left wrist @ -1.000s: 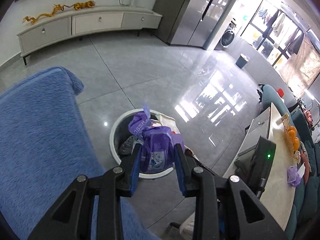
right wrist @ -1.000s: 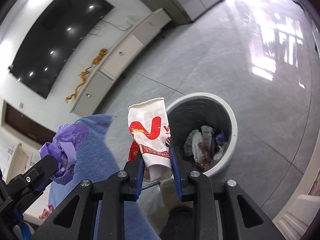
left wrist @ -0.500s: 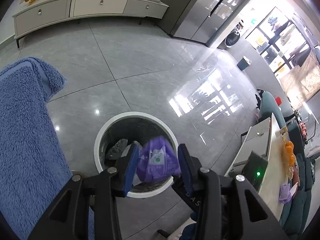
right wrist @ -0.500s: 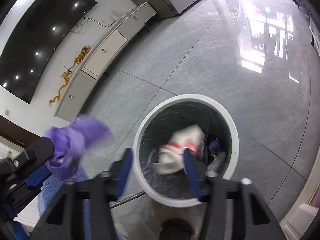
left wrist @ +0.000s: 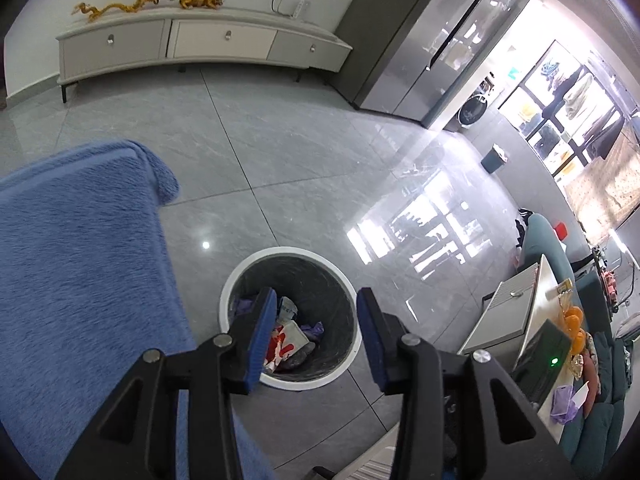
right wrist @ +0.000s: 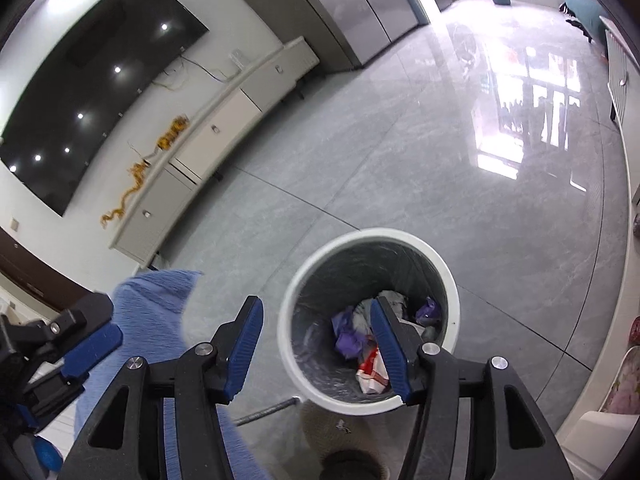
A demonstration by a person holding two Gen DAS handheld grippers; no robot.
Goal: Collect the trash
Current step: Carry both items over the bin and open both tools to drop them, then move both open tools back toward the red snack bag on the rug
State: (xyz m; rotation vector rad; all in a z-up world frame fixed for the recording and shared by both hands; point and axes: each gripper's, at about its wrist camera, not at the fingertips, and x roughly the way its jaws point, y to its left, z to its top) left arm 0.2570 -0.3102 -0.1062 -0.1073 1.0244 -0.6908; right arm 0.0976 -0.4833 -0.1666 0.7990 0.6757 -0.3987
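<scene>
Both your grippers hang empty above the bin [right wrist: 450,280] so drops fall straight in: left gripper [left wrist: 316,330] and right gripper [right wrist: 316,346] have just opened. Purple bag [right wrist: 350,338] and red-white carton [right wrist: 370,372] lie inside.

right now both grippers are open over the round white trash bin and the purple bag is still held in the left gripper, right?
Not quite. The left gripper holds nothing: its jaws have just been opening and stand empty. The left wrist view shows that; the crumpled purple plastic bag lies inside the round white trash bin, seen in the right wrist view. The right gripper is open too.
</scene>
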